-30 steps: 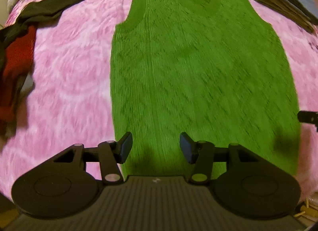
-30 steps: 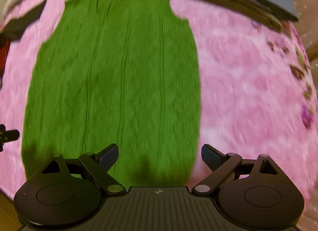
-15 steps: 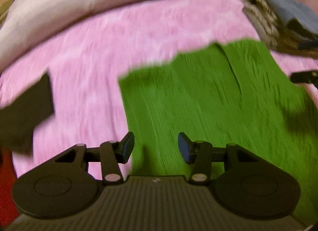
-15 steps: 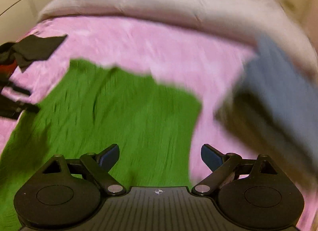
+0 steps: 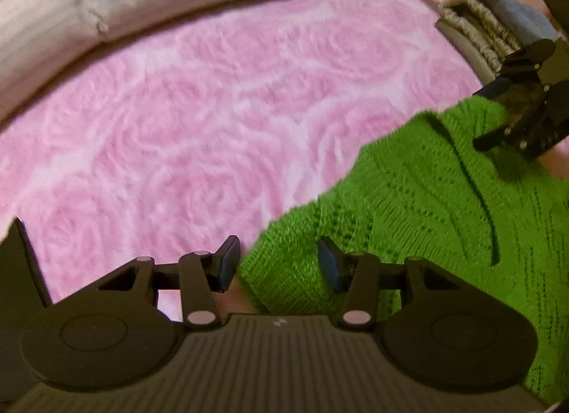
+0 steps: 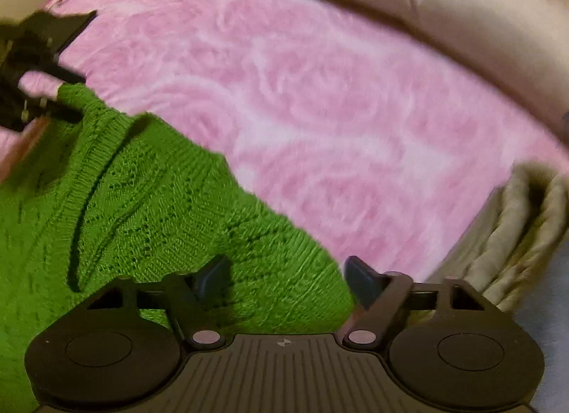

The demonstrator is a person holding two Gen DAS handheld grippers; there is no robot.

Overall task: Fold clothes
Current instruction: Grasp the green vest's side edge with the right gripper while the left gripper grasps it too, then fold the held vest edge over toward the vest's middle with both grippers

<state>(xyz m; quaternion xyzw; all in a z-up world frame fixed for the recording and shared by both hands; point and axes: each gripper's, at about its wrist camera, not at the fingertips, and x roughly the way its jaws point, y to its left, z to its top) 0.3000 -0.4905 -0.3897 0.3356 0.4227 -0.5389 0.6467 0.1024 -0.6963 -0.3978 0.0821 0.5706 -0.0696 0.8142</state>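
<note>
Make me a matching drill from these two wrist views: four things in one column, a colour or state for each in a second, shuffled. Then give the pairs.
Things
1. knitted vest
2. plush blanket
3. left gripper
4. folded stack

Colour or state
A. pink, with a swirled rose pattern
B. beige, lying at the blanket's right edge
C. green, spread on the blanket
D. jaws open, at the vest's shoulder edge

Pairs: 1-C, 2-A, 3-D, 4-B
</note>
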